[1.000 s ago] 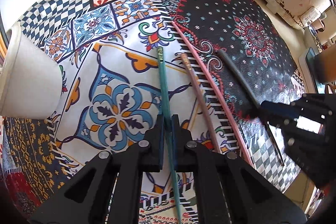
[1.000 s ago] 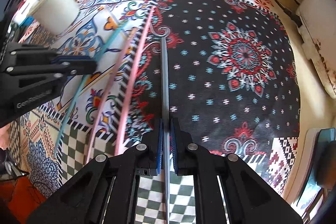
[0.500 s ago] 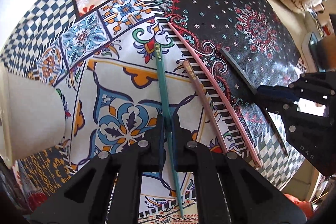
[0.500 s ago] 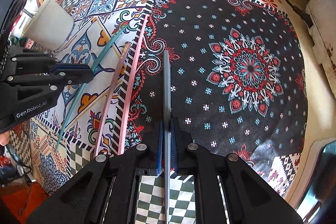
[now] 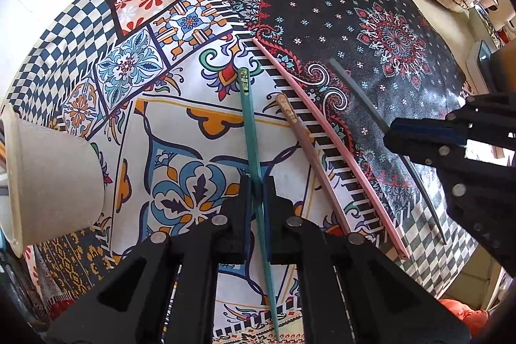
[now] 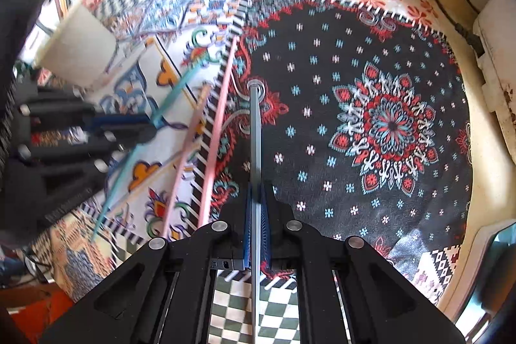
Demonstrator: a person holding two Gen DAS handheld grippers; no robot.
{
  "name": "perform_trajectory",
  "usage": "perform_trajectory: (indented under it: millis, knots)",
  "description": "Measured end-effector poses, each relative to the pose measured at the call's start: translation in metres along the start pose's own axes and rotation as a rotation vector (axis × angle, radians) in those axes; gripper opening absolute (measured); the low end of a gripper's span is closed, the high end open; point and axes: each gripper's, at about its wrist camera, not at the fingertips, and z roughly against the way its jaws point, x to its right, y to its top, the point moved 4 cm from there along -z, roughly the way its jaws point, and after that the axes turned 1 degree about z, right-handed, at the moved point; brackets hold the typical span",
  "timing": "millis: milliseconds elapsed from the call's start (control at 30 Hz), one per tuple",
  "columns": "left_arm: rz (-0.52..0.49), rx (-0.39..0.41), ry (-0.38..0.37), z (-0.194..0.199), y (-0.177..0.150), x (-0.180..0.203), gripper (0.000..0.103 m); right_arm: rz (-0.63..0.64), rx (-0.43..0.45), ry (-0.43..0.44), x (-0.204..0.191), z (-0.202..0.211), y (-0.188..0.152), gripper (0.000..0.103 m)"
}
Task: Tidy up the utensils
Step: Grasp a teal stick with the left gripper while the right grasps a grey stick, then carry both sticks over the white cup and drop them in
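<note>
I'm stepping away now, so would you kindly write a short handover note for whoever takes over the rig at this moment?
Left gripper: shut on the teal chopstick, gripped mid-shaft.
Right gripper: shut on the grey chopstick, also mid-shaft.
Lying on the patterned cloth between them: the long pink chopstick and the shorter pink-brown one, both ungripped.
The white cup stands far left; some sticks seem to show at its rim in the right wrist view.
Done: two chopsticks grasped. Left: probably put both held sticks in the cup, then collect the two pink ones.
</note>
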Motion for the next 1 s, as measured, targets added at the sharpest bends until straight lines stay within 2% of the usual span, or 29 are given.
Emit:
perform_trajectory:
  millis: [167,333,1000]
  knots:
    - [0.056,0.021,-0.050,0.006,-0.011,0.000,0.004,-0.016,0.068,0.020,-0.001,0.022,0.004,0.006]
    - [0.122,0.078,-0.089,0.033,-0.027,-0.012,0.004,-0.023,0.155,0.007,0.001,0.051,0.007,0.006]
    - [0.266,0.462,-0.055,0.167,-0.036,-0.044,0.004,0.002,0.424,0.015,-0.021,0.140,0.033,0.005]
